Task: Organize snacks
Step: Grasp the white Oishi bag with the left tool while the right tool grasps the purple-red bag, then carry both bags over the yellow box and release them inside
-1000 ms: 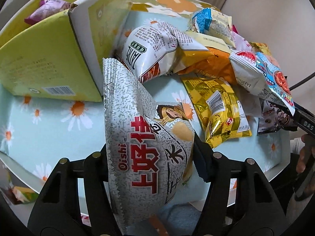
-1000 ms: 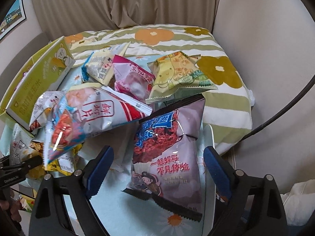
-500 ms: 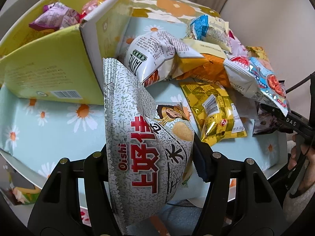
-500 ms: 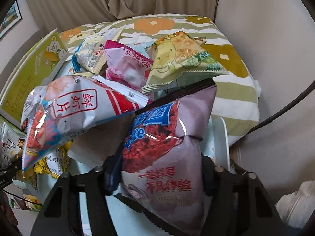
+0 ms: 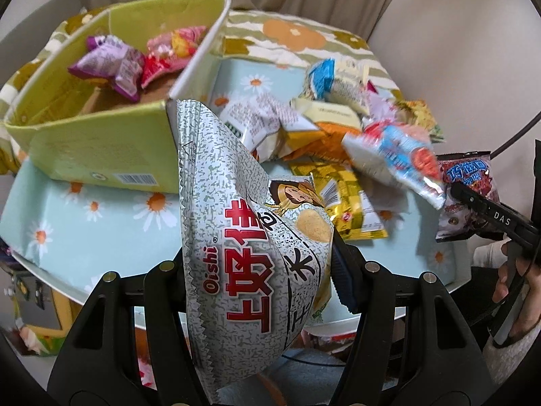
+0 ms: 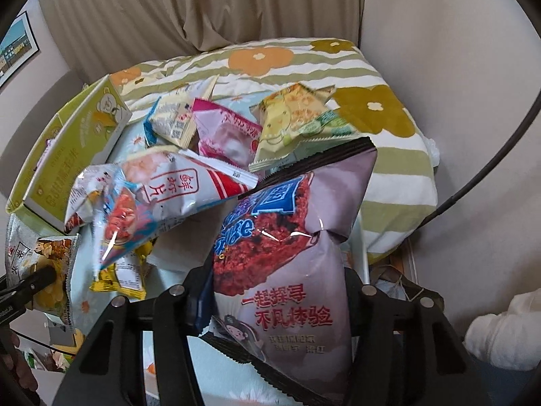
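Soft, even indoor light (fisheye-bent edges), far snacks perhaps motion-blurred.

"Oishi" on the grey-speckled snack bag (image 5: 236, 237); "DAS" on the right gripper (image 5: 500, 218).

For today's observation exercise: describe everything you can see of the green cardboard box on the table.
The green cardboard box is open-topped, yellow-green outside and in, with a white-edged side panel, a barcode low on its near wall, and in the right wrist view a bear drawing on one end. It sits on the daisy-print tablecloth, left of the loose snack pile. Inside lie a purple packet and a pink-red packet, with brown bottom showing. No claw touches it.
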{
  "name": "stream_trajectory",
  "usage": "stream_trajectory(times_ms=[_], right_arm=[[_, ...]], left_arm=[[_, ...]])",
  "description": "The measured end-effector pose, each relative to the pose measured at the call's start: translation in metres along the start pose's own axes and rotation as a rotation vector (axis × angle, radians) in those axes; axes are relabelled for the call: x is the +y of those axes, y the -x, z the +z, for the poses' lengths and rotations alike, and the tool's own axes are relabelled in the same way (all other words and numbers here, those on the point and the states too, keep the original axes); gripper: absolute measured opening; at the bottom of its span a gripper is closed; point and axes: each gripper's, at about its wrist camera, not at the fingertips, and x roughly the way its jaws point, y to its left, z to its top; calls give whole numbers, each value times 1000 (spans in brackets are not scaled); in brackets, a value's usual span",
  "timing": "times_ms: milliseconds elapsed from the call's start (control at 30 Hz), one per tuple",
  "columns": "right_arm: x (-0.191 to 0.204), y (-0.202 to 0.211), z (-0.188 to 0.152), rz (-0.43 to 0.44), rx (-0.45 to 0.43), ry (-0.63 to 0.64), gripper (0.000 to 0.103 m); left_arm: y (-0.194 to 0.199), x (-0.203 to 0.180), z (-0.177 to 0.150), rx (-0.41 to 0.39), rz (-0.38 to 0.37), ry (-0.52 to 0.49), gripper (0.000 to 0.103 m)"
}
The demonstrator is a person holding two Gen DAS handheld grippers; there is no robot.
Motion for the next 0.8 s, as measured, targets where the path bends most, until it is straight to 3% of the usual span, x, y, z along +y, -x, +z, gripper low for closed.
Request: stream_trajectory(times_ms=[367,600,800], right_arm=[[7,59,26,4,-100,-6,52],[40,83,49,74,-163,24,52],[97,94,74,149,-204,68,52]], left_arm=[[73,1,24,-132,17,-3,59],[108,27,44,-215,39,26,59],[122,68,70,-247,53,42,59]])
